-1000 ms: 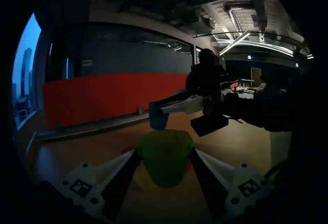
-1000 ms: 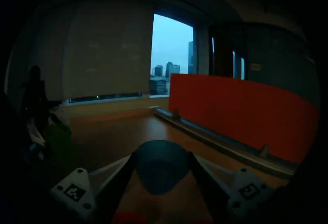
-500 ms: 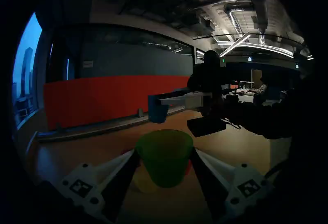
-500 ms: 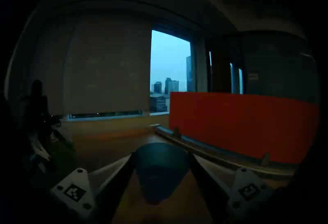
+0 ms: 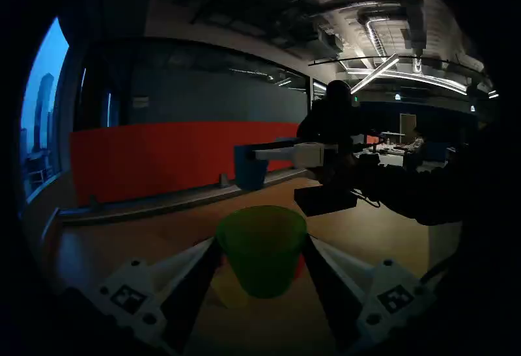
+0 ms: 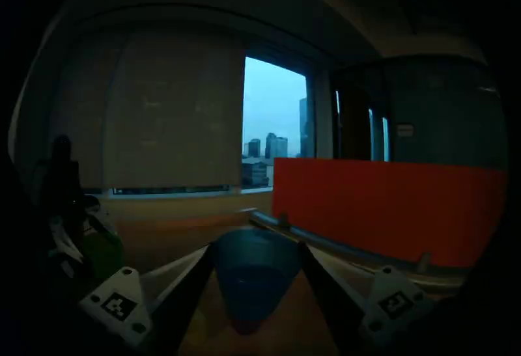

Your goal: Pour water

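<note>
green cup (image 5: 262, 250): upright, open top, lower centre of left gripper view
blue cup (image 6: 255, 278): upright, lower centre of right gripper view

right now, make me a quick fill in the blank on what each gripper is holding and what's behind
The left gripper is shut on the ____ cup.
The right gripper is shut on the ____ cup.
The long panel behind them is ____.
Missing words: green, blue, red.
</note>
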Demonstrator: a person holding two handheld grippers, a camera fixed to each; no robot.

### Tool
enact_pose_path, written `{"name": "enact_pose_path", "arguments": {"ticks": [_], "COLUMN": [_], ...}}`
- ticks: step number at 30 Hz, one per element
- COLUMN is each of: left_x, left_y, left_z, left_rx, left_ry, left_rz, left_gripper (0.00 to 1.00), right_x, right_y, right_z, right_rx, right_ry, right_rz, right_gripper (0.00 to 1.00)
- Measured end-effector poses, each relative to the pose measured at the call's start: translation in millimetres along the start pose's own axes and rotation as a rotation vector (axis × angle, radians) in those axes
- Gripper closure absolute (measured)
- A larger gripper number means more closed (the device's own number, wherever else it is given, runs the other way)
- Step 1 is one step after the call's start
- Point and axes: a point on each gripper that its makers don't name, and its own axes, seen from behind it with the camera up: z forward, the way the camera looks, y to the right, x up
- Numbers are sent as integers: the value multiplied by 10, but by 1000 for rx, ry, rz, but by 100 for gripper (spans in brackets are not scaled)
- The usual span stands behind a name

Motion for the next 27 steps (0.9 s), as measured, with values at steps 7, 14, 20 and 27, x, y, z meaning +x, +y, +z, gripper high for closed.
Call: {"name": "enact_pose_path", "arguments": {"ticks": [7, 14, 20, 27], "left_x": [0, 0, -8, -17], "left_y": [14, 24, 29, 33], "left_z": [-7, 2, 7, 7], "left_rx": [-3, -7, -7, -7], "left_ry": [-1, -1, 0, -1], "left_rz": [2, 0, 0, -5], "left_gripper": [13, 14, 13, 14], "right_x": [42, 107, 151, 158], "right_y": [-27, -55, -68, -76], "right_z": [-2, -12, -18, -18], "right_rx": [8, 20, 26, 32], "right_ry": [4, 11, 15, 16], "right_rz": [-8, -19, -24, -25], "right_gripper": [5, 5, 5, 6]}}
